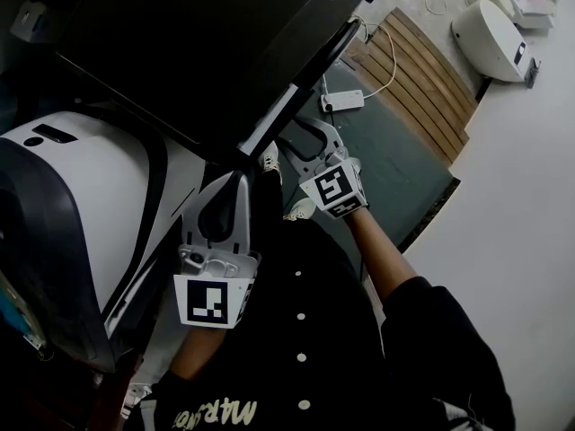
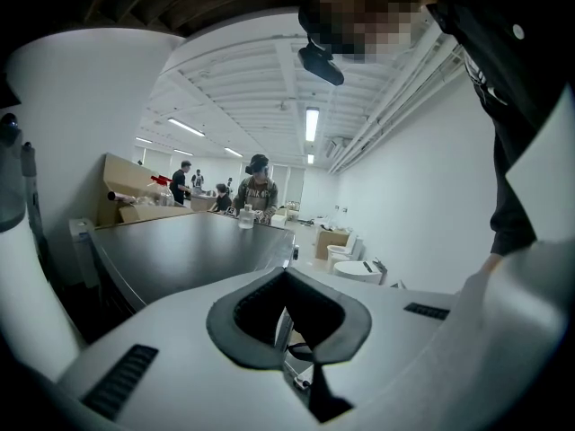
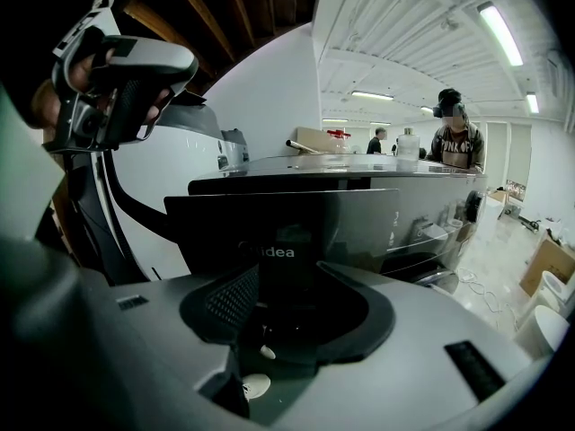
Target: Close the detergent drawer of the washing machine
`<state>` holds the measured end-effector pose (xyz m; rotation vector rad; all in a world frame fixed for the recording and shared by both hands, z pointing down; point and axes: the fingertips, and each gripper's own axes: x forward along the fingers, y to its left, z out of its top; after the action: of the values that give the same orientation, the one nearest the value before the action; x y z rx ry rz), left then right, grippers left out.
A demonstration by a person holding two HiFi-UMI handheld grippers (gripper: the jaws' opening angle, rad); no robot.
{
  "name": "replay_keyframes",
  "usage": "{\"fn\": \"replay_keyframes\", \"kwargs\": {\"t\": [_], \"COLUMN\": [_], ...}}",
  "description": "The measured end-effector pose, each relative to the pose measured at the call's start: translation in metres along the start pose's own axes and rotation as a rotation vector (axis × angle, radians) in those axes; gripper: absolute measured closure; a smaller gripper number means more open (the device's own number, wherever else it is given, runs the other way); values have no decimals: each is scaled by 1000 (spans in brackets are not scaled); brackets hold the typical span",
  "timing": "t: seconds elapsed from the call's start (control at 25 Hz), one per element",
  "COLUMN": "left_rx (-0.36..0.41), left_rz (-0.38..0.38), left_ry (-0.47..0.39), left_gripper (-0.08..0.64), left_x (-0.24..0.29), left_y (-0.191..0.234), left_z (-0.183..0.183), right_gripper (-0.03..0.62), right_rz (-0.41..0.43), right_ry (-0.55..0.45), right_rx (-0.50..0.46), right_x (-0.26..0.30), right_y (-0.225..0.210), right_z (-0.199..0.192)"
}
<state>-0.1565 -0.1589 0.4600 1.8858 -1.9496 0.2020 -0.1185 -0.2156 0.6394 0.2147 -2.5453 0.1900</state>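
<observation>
- Right gripper [image 3: 287,245]: jaws drawn together with nothing held between them. The tips sit at the front panel of the detergent drawer [image 3: 359,227]; whether they touch it cannot be told.
- Detergent drawer: a dark panel marked "Midea", at 12 o'clock from the right jaws. It stands forward of the face of the washing machine [image 3: 431,232], not flush with it.
- Left gripper [image 2: 287,277]: jaws closed tip to tip and empty.
- Head view: the washing machine fills the 11 o'clock region. The left gripper lies at 7 o'clock from the right gripper. A power strip [image 1: 342,101] rests on the floor at 1 o'clock.
</observation>
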Motion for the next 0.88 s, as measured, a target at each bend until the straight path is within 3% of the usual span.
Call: {"fn": "replay_keyframes", "kwargs": {"t": [0.88], "left_rx": [-23], "left_rz": [45], "left_ry": [12], "left_gripper": [554], "left_x": [-2], "left_y": [21], "left_z": [-4], "right_gripper": [390], "right_rz": [19], "right_ry": [-50], "right_rx": [39], "right_x": [26], "right_y": [1], "right_z": [20]}}
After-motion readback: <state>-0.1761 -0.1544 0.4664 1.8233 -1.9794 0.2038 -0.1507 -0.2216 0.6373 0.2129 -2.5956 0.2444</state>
